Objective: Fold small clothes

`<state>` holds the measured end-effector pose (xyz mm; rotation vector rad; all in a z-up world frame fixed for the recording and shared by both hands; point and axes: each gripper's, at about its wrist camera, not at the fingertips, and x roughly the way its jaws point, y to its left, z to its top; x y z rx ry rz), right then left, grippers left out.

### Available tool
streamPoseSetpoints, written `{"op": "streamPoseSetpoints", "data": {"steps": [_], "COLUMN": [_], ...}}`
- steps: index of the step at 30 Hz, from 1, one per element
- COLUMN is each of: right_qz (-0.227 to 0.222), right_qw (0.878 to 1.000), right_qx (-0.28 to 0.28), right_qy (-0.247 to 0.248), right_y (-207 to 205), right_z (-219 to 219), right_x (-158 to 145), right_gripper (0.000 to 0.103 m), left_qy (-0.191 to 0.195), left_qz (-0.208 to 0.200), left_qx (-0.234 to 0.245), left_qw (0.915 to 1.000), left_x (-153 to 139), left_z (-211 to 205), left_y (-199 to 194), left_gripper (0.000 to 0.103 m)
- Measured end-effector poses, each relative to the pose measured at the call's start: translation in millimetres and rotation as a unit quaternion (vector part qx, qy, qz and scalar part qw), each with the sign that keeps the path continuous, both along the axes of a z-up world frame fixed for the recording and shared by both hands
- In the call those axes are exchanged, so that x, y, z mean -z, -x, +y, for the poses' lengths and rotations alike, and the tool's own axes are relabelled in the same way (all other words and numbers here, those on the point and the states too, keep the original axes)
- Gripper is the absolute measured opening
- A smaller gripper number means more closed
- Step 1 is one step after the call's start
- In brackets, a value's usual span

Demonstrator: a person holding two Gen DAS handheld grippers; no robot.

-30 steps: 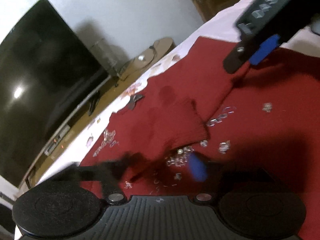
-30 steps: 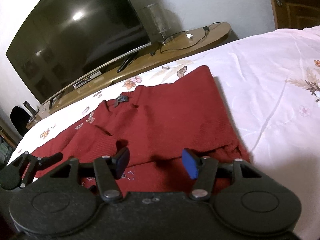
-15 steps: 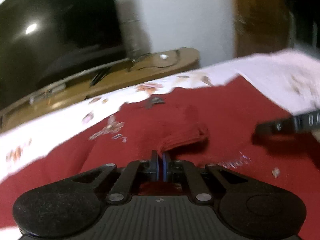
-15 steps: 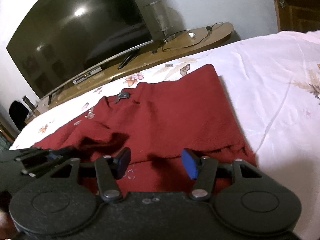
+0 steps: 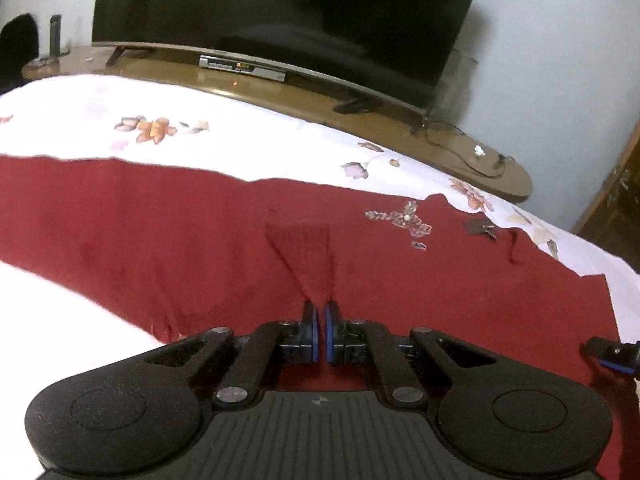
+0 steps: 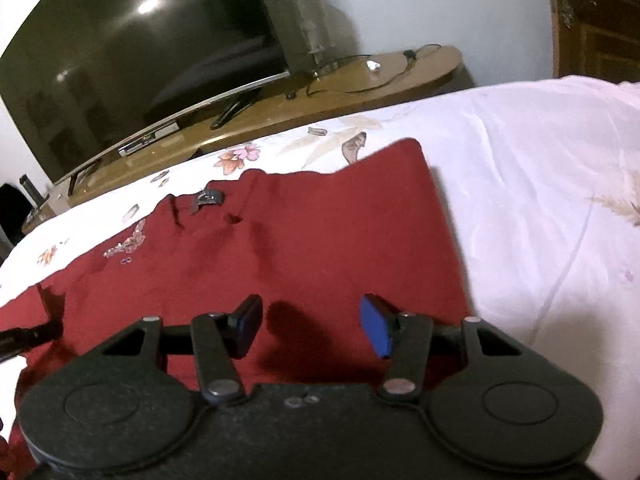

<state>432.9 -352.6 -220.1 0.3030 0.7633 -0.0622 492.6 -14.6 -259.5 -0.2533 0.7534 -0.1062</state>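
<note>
Spread flat over a white bedsheet (image 5: pixel 248 148) printed with pale flowers: a dark red knitted garment (image 5: pixel 140 232), fine-ribbed and matte, reaching from nine o'clock to three o'clock across the left wrist view. At eleven o'clock, a low brown wooden TV bench (image 5: pixel 304 92), glossy, with a slim silver set-top box (image 5: pixel 242 67) on it. At twelve o'clock, a wide curved black television (image 5: pixel 280 4), screen dark and reflective. Below centre, at six o'clock, the left gripper (image 5: pixel 319 322): black plastic arms, blue pads clenched tight on a pinched ridge of the red knit, the cloth drawn up into a narrow tented wedge running away from the pads. At two o'clock on the garment, a small cluster of clear beads or sequins (image 5: pixel 404 220) shaped like a flower, and just right of it a dark tag (image 5: pixel 478 227) at the neckline. At four o'clock, a blue-edged fingertip of the other tool, just over the red cloth.

In the right wrist view, the same garment at nine o'clock through centre, its straight right edge ending against wrinkled white sheet at three o'clock. At six o'clock the right gripper (image 6: pixel 312 330): blue rectangular pads standing apart, nothing gripped between them, red knit lying beneath. At one o'clock on the bench, a clear cylindrical glass vessel (image 6: pixel 306 28) and looping black cable (image 6: pixel 360 76).
</note>
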Motion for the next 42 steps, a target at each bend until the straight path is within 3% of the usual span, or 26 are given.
{"op": "streamPoseSetpoints", "data": {"steps": [5, 9, 15, 18, 19, 21, 23, 25, 26, 29, 32, 34, 37, 40, 42], "right_qz": [-0.020, -0.021, -0.010, -0.008, -0.007, 0.003, 0.007, 0.005, 0.009, 0.014, -0.027, -0.043, 0.014, 0.011, 0.002], "right_qw": [1.000, 0.999, 0.998, 0.998, 0.997, 0.998, 0.998, 0.998, 0.996, 0.997, 0.997, 0.997, 0.998, 0.998, 0.998], "right_qx": [0.005, 0.034, 0.059, 0.068, 0.068, 0.060, 0.055, 0.065, 0.080, 0.063, 0.053, 0.036, 0.028, 0.030, 0.026], "right_qy": [0.007, 0.011, 0.003, -0.017, -0.021, -0.036, -0.029, 0.018, 0.046, 0.047, 0.053, 0.048, 0.060, 0.055, 0.051], "right_y": [-4.1, -16.3, -38.5, -48.8, -53.1, -61.5, -62.9, -63.1, -64.1, -62.0, -48.6, -47.7, -66.7, -64.2, -57.6], "right_z": [-12.4, -38.7, -68.1, -77.0, -79.2, -81.4, -78.7, -78.0, -81.5, -84.0, -75.5, -66.2, -59.1, -61.6, -58.4], "right_x": [-13.5, -14.2, -6.6, -1.5, 0.3, 6.5, 8.1, 4.8, 6.9, 5.7, -17.7, -23.6, 3.5, 4.4, -8.2], "right_gripper": [0.057, 0.057, 0.057, 0.056, 0.054, 0.031, 0.026, 0.022, 0.021, 0.022, 0.026, 0.027, 0.027, 0.027, 0.029], "left_qy": [0.000, 0.027, 0.015, 0.005, 0.001, -0.005, -0.006, -0.025, -0.027, -0.014, -0.025, -0.030, -0.022, -0.017, -0.039], "left_qz": [0.007, 0.015, -0.015, -0.027, -0.034, -0.037, -0.031, -0.016, 0.002, 0.002, -0.027, -0.018, 0.002, 0.004, -0.021], "left_qx": [0.014, -0.006, -0.045, -0.040, -0.036, -0.013, 0.012, 0.030, 0.025, 0.013, 0.022, 0.027, 0.012, 0.004, 0.006], "left_qw": [0.9999, 0.9995, 0.9988, 0.9988, 0.9988, 0.9992, 0.9994, 0.9991, 0.9993, 0.9998, 0.9991, 0.9990, 0.9997, 0.9998, 0.9990], "left_x": [-0.6, -3.8, -16.9, -23.6, -26.4, -28.6, -25.0, -14.1, -6.0, -8.3, -20.5, -18.1, -0.5, -6.5, -14.2], "left_z": [-6.3, 8.8, 22.3, 23.5, 21.2, 11.2, -1.9, -15.5, -17.7, -14.8, -21.0, -25.3, -16.7, -9.6, -9.1], "left_y": [-0.1, -1.9, 9.9, 10.0, 10.3, 6.4, -1.0, -10.8, -16.9, -18.4, -16.0, -25.2, -33.0, -22.7, -14.2], "left_gripper": [0.004, 0.008, 0.011, 0.011, 0.011, 0.011, 0.011, 0.011, 0.011, 0.011, 0.011, 0.011, 0.011, 0.011, 0.011]}}
